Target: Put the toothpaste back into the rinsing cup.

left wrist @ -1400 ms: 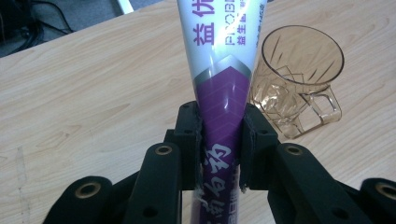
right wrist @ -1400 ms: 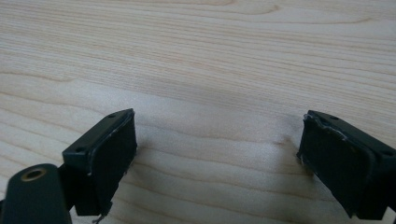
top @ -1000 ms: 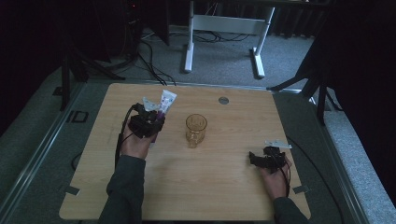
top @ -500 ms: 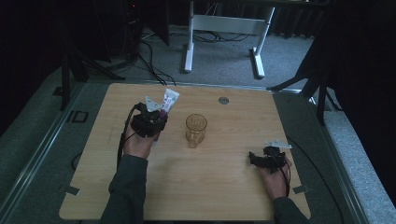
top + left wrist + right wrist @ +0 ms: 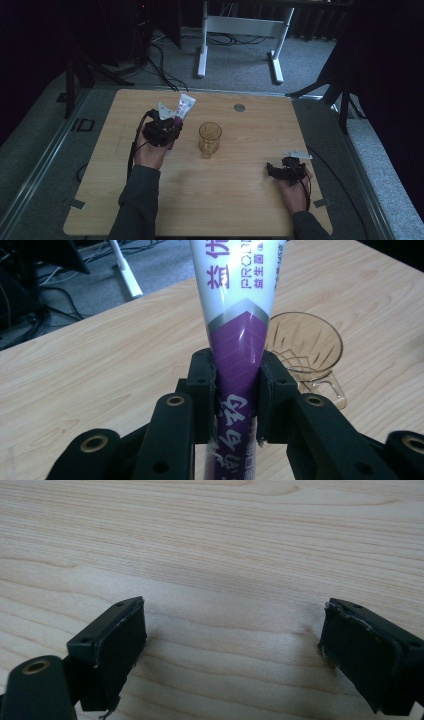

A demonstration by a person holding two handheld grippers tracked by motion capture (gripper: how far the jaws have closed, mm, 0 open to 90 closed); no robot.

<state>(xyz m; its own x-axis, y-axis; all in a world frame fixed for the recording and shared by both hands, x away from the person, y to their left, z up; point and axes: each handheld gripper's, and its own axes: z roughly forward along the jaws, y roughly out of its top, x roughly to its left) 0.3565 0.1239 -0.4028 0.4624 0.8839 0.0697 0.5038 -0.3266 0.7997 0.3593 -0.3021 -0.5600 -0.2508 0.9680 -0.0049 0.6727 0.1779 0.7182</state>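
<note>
i have the left gripper (image 5: 235,405) pinching a white and purple tube (image 5: 235,315), its two black pads pressed against the purple lower part from either side. in the left gripper view the tube rises between the jaws and runs out past the top edge, with printed characters on the white part. in the high view the same tube (image 5: 184,106) sticks out from the left gripper (image 5: 172,121) toward the far side of the table (image 5: 240,200), tilted to the right, held clear of the wood near the far left part of the tabletop.

just to the right of that gripper stands an amber glass cup (image 5: 210,139) with a handle, upright on the table and apart from the tube. in the left gripper view the cup (image 5: 305,347) sits behind the right jaw, its patterned wall and handle showing.

my right gripper (image 5: 274,171) lies low near the right front of the table, well apart from the cup. in the right gripper view its jaws (image 5: 232,645) stand spread wide with only bare wood grain between them.

a small round grey disc (image 5: 239,107) sits in the tabletop near the far edge.
</note>
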